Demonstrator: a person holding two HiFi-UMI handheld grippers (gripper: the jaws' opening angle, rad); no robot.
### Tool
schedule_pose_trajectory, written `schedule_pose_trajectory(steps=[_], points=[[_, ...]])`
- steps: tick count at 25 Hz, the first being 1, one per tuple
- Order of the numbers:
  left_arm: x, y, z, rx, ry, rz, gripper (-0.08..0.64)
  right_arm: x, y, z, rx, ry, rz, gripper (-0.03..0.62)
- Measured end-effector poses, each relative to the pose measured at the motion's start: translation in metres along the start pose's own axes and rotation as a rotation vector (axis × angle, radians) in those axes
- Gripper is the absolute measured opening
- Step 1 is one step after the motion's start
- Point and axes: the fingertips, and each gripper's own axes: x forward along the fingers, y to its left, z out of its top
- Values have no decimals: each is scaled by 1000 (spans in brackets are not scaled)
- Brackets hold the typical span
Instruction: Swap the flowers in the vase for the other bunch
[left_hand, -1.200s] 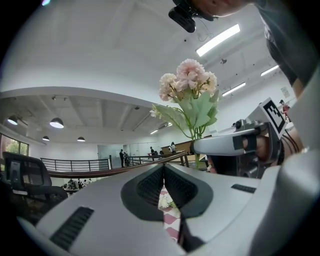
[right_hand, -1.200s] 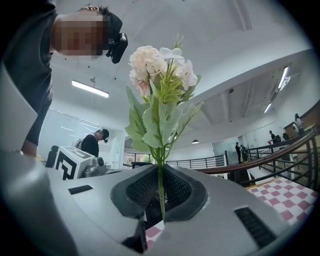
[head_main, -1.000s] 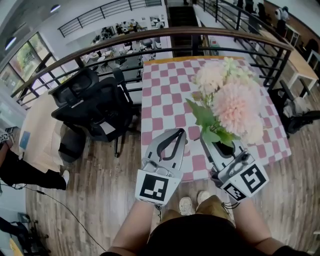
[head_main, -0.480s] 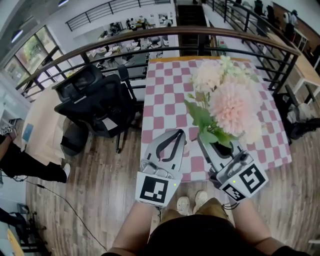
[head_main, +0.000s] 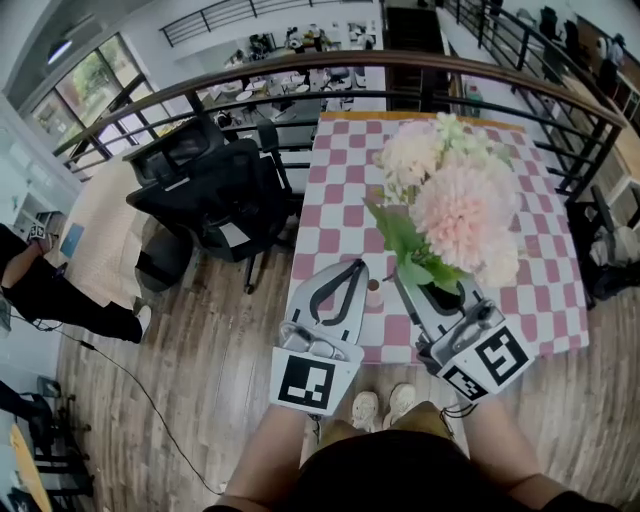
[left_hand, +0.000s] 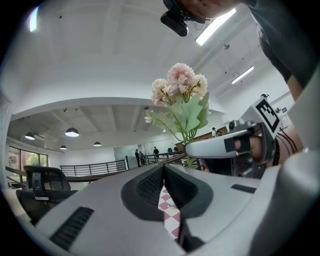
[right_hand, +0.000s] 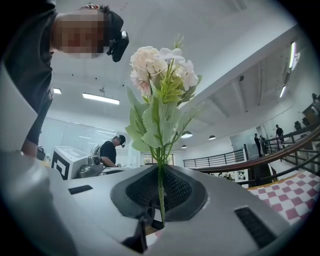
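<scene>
Right tool (head_main: 440, 290): jaws clamped on the green stems (right_hand: 160, 195) of a pink and cream bunch of flowers (head_main: 462, 205). The right gripper view shows the stems pinched in the ribbed pads, just below the leaves. You hold the bunch upright with the heads well above the tool. Judgement: a low grip like this keeps the blooms from being crushed and leaves the stem ends free to go into a narrow neck.

Left tool (head_main: 352, 272): jaws pressed together with nothing between them. Only a sliver of checked cloth shows through the gap in the left gripper view. It hangs beside the right tool and carries nothing, probably kept ready to steady a vase.

The flowers are in the air over the near edge of the pink and white checked tabletop (head_main: 340, 190), not in any container.

Containers: no vase can be made out for certain. A small pale object (head_main: 374, 293) sits on the tabletop between the two tools. It may be the vase mouth seen from above, but it is too small to tell, and nothing stands in it. No second bunch is in view, so whether this is the old bunch or the new one cannot be told.

Black office chairs (head_main: 205, 190) stand left of the tabletop.
</scene>
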Motion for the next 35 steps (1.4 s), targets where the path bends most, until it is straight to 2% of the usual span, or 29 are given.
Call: schedule_pose_trajectory(steps=[7, 14, 22, 24, 28, 35], points=[[3, -6, 0, 38, 33, 28, 9, 0, -6, -5, 31, 0, 56, 44], [11, -14, -5, 17, 61, 75, 9, -8, -23, -15, 69, 5, 87, 44], [22, -8, -27, -22, 101, 126, 9, -2, -37, -36, 123, 16, 133, 44], [27, -4, -34, -19, 108, 121, 9, 3, -40, -42, 129, 23, 139, 44], [38, 5, -50, 47, 139, 81, 9, 19, -45, -56, 125, 47, 151, 43], [45, 11, -90, 17, 187, 43, 9, 33, -51, -89, 134, 107, 134, 43]])
